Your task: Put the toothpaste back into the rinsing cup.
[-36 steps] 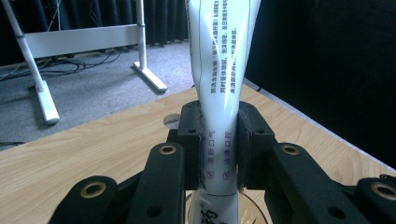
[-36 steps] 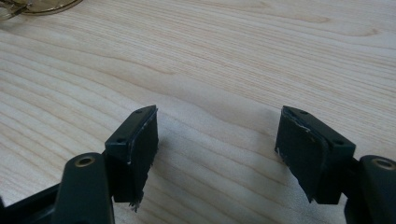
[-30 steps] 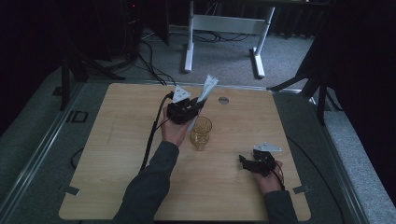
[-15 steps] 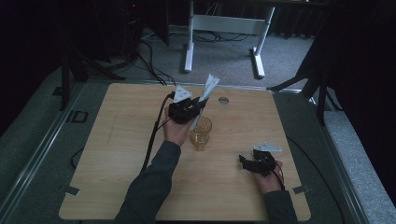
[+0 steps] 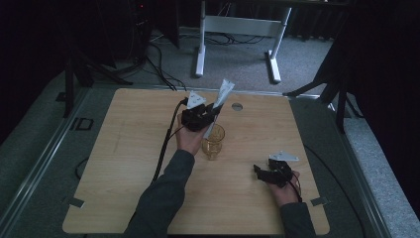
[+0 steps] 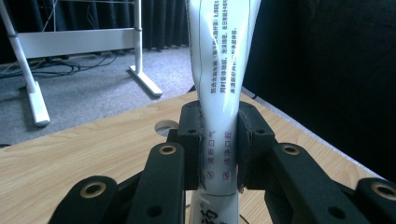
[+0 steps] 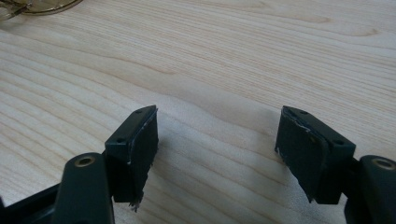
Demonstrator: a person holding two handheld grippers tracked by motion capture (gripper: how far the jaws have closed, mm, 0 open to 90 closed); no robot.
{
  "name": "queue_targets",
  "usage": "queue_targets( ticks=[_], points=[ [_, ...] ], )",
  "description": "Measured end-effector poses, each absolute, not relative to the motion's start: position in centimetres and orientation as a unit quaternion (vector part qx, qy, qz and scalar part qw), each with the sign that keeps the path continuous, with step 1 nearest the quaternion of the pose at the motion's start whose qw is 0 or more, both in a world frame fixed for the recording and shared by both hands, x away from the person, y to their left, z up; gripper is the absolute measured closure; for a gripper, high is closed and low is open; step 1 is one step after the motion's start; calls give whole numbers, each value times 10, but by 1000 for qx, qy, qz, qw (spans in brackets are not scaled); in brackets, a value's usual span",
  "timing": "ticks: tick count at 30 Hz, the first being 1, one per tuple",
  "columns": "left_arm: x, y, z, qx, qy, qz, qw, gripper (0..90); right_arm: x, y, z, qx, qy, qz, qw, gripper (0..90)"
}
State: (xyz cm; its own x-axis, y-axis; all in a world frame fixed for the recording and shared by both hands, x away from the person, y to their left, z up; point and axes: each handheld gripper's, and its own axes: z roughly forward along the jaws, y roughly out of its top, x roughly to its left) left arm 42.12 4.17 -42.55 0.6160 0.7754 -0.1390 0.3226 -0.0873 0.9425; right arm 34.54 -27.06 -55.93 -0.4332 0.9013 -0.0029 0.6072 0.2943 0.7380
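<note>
The left gripper [image 5: 214,110], a black two-jaw claw held in the person's left hand [image 5: 186,140], is pinching a long white plastic tube printed with small characters [image 6: 219,93], its jaws pressed against the tube's two sides in the left gripper view. In the high view the tube [image 5: 221,101] is tilting up and away from the person, its lower end dipping into or just behind a small amber drinking glass [image 5: 213,141] that is standing upright near the middle of the table; which of the two cannot be told. The gripper is hovering just beyond the glass, a black cable [image 5: 166,144] trailing from it back along the grey sleeve [image 5: 161,198].

The right gripper [image 5: 258,171], also black and topped with a grey three-cornered plate [image 5: 284,156], is sitting low over the table's near right part, well apart from the glass. In the right gripper view its jaws are standing spread wide with nothing between them, bare wood grain showing in the gap, and the rim of the glass [image 7: 39,6] is peeking in at the top left corner.

The surface is a pale rectangular wooden tabletop [image 5: 124,158] with rounded corners and a small round grommet hole [image 5: 236,106] near its far edge. Strips of tape [image 5: 75,202] are lying at the near corners. Beyond the table, grey carpet [image 5: 237,59] is spreading under a white metal stand with two feet [image 5: 235,25], with loose black cables [image 5: 158,57] lying on the floor, and dark curtains [image 6: 327,70] are closing in the dim room.
</note>
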Motion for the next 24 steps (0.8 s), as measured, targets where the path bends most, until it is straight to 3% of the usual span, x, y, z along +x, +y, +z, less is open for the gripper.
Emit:
queue_targets(
  ticks=[24],
  points=[
    [431, 30, -433, 707, 387, 205, 555, 744, 345, -271, -559, 482, 777, 342, 215, 293]
  ],
)
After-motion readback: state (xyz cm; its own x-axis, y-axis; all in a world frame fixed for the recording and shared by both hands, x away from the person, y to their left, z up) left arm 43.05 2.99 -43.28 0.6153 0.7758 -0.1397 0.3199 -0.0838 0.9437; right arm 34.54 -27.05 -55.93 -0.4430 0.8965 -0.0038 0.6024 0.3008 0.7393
